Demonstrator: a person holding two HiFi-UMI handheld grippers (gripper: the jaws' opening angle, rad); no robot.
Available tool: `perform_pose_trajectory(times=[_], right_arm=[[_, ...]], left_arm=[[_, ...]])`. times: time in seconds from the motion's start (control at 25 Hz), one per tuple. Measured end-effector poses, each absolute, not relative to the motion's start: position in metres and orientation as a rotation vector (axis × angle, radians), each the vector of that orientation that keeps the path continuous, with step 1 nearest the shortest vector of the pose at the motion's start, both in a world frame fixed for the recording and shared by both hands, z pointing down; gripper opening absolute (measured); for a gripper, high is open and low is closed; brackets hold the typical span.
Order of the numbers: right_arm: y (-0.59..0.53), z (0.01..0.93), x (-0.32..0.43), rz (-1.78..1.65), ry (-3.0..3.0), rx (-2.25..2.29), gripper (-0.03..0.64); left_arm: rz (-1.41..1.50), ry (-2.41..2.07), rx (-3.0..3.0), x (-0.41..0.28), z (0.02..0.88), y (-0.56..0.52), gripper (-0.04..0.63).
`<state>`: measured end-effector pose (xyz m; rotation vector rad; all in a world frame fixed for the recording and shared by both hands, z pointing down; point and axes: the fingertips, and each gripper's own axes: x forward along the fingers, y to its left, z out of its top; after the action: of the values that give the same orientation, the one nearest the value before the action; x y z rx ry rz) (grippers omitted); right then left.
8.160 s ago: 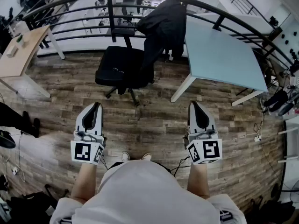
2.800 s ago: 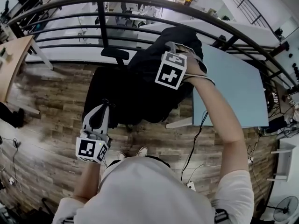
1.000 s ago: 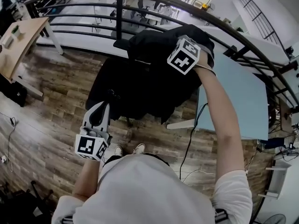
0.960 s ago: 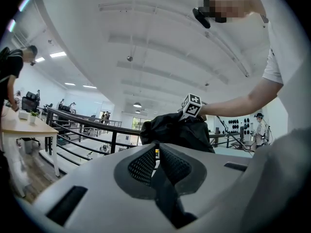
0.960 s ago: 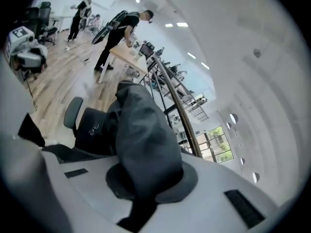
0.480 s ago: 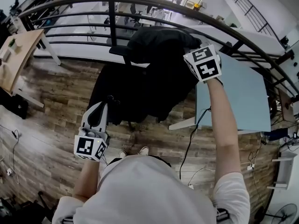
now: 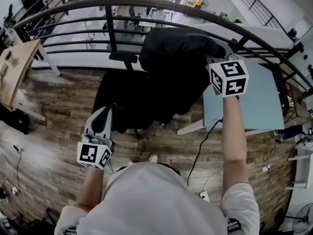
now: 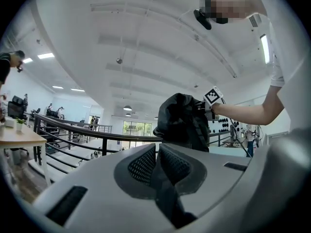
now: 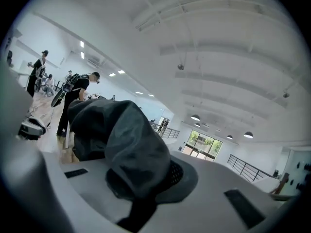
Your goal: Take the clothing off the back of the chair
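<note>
Clothing point(image 7: 173, 67), a black jacket, hangs bunched from the right hand-held gripper point(image 9: 146, 176). Its 2 jaws are closed on a fold of the dark fabric. In the right gripper view the cloth drapes over the jaw tips and covers most of them.

In the head view that gripper is held high at the end of an outstretched arm. Its marker cube point(image 7: 228, 77) faces up, over the near-left corner of a pale blue table point(image 7: 259, 102). From the grip the jacket spreads down and to the left, in front of the black office chair point(image 7: 115, 94). It hides the chair's back in this view. Whether the fabric touches the chair anywhere cannot be told. 1 armrest point(image 7: 122, 57) shows just left of the jacket.

The left hand-held gripper point(image 7: 106, 112) is held low, near the person's body, and points toward the chair seat. Its 2 jaws are together with nothing between them. In the left gripper view the mesh pads point(image 8: 146, 165) meet. Beyond them the jacket is up in the air beside the right gripper's cube.

A curved black railing point(image 7: 73, 6) runs behind the chair. A wooden table point(image 7: 14, 67) stands at the left on the wood-plank floor point(image 7: 63, 106).
</note>
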<state>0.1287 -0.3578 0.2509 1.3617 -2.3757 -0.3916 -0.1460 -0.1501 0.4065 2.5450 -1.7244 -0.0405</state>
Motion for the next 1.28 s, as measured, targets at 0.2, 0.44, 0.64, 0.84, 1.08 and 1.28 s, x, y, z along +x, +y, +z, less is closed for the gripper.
perform_pose_trajectory(times=[0.2, 0.44, 0.64, 0.84, 1.08, 1.28], right_arm=[[-0.337, 0.241, 0.151, -0.362, -2.427, 1.429, 0.037], [-0.312, 0.231, 0.173, -0.366, -2.436, 1.484, 0.037], [-0.294, 0.228, 0.193, -0.368, -2.43, 1.533, 0.037], [-0.274, 0.217, 0.219, -0.379, -2.414, 1.612, 0.037], [-0.255, 0.222, 0.246, -0.387, -2.367, 1.673, 0.037], [-0.24, 0.231, 0.273, -0.344, -2.332, 1.747, 0.037]], left_arm=[[-0.036, -1.714, 2.567, -0.142, 0.403, -0.153, 0.043], [-0.04, -1.695, 2.612, -0.136, 0.392, -0.157, 0.043], [-0.054, -1.666, 2.627, -0.127, 0.391, -0.16, 0.043], [-0.064, -1.646, 2.646, -0.12, 0.386, -0.161, 0.043], [-0.068, -1.63, 2.663, -0.111, 0.384, -0.165, 0.043], [-0.066, -1.62, 2.681, -0.105, 0.38, -0.168, 0.043]])
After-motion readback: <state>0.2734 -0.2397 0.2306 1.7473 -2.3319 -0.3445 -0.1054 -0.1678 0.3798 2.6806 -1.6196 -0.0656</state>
